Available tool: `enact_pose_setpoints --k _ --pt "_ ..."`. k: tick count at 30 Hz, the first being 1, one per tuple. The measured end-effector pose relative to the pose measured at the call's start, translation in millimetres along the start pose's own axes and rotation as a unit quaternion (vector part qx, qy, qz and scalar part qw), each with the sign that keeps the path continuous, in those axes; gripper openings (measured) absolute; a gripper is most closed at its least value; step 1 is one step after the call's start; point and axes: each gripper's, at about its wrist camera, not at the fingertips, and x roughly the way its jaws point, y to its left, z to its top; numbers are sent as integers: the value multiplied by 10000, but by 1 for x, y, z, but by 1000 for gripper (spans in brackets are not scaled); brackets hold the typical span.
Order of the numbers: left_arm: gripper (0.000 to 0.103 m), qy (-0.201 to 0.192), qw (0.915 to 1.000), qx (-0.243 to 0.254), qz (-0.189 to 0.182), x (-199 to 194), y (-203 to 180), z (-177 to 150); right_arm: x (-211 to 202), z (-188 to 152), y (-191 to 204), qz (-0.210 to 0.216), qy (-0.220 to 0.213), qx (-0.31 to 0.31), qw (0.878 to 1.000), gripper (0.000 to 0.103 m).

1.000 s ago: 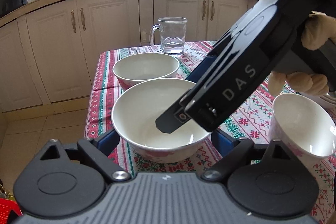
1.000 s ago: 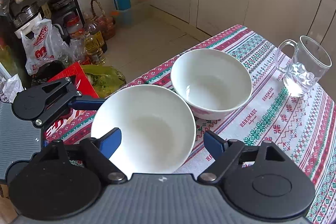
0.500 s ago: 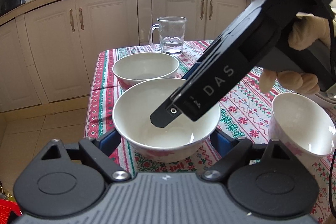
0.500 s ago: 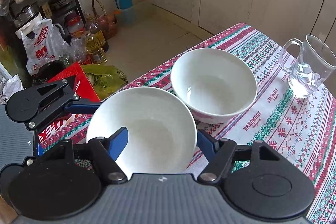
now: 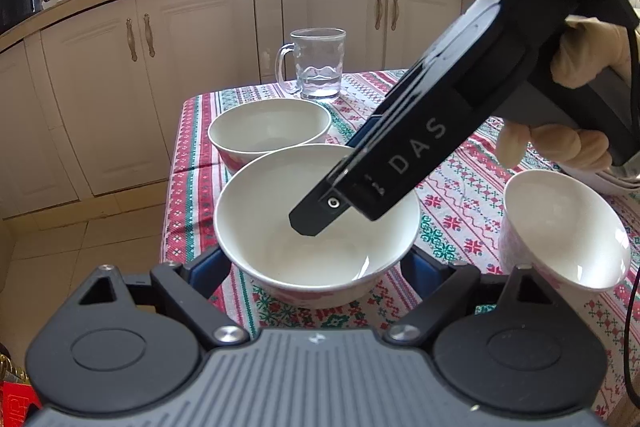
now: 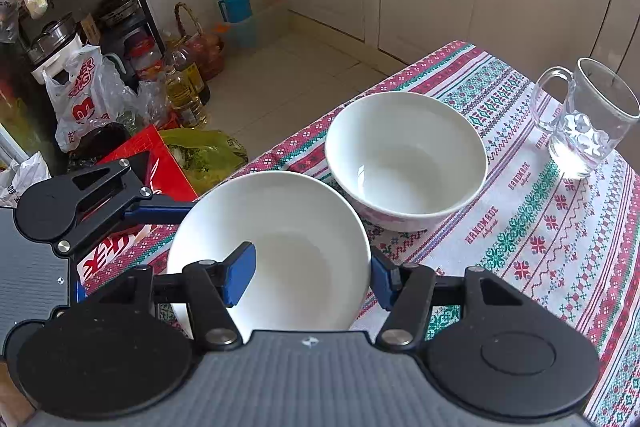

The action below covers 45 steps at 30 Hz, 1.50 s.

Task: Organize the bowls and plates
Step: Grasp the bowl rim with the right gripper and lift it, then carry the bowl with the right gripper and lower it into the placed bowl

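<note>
A white near bowl [image 5: 280, 227] sits on the patterned tablecloth [image 6: 520, 227], touching a second white bowl [image 5: 268, 127] behind it. My left gripper [image 5: 316, 267] spans the near bowl low down, its blue fingers [image 5: 208, 267] pressed against both sides. In the right wrist view my right gripper [image 6: 310, 279] is shut on this bowl [image 6: 280, 227]. One blue pad is inside and the other is outside the right rim. The left gripper's finger [image 6: 160, 205] meets the bowl's left edge. The right gripper's inner finger [image 5: 308, 223] dips into the bowl.
A smaller white bowl [image 5: 560, 227] stands to the right. A glass mug [image 5: 318, 67] is at the table's far end. A gloved hand [image 5: 560, 147] holds the right gripper. Bags, bottles and a red box [image 6: 152, 163] crowd the floor beyond the table's left edge.
The right gripper's jaws have closed on the near bowl's wall, and its left pad has moved inward over the bowl. The left gripper and both bowls have kept still.
</note>
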Motion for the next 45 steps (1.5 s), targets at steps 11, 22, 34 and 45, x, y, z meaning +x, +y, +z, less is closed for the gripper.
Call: enact_pose_setpoints --k 11,22,34,45 --pt "91 -31 9998 180 -24 -35 -20 11 -39 -13 11 26 -240 -33 9997 65" --pt "91 -117 9987 287 -399 -65 -55 25 -96 -45 18 -147 -566 26 9983 65" --pt "91 -46 9936 502 -1006 -62 -105 27 -141 -101 5 -591 -641 392 9954 65" --pt "91 272 9905 570 -1225 -45 -122 22 -136 -133 -9 -636 -460 724 9943 65"
